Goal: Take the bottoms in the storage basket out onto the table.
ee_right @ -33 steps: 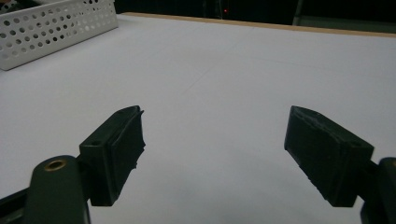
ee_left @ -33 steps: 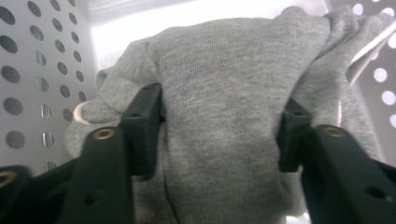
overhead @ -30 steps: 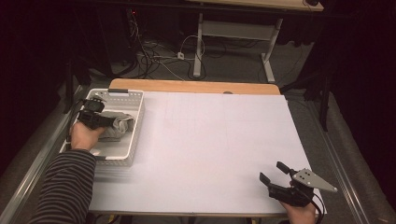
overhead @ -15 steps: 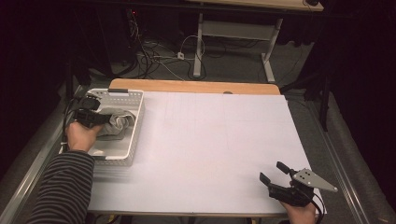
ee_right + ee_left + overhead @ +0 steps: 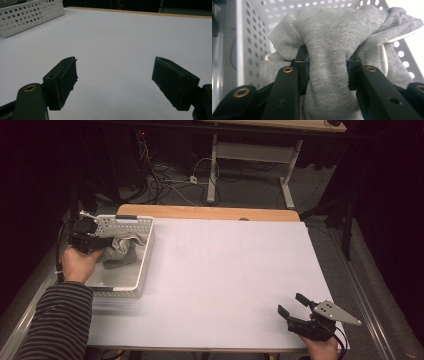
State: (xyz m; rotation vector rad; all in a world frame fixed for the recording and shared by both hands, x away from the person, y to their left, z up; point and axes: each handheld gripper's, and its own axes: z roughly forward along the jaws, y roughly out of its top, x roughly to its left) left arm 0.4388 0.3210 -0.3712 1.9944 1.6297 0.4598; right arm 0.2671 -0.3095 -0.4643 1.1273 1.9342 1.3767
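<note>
A crumpled grey cloth [image 5: 120, 251] lies in a white perforated basket [image 5: 142, 265] at the table's left. My left gripper [image 5: 104, 250] reaches into the basket from the left. Its jaws have just been closing and now pinch a thick fold of the cloth [image 5: 329, 50]; the black pads [image 5: 302, 65] press into it from both sides. The basket's holed wall [image 5: 249, 37] rises behind the cloth. My right gripper [image 5: 294, 304] rests near the table's front right corner, open [image 5: 113, 77], with nothing between its jaws.
A white sheet [image 5: 230, 270] covers the table, with a wooden edge [image 5: 210, 213] showing at the back. The basket's corner [image 5: 32, 15] appears far left in the right gripper view. Cables and a desk frame [image 5: 250, 165] sit on the floor beyond.
The left gripper has closed on the cloth and risen a little with it. The right gripper has stayed still.
</note>
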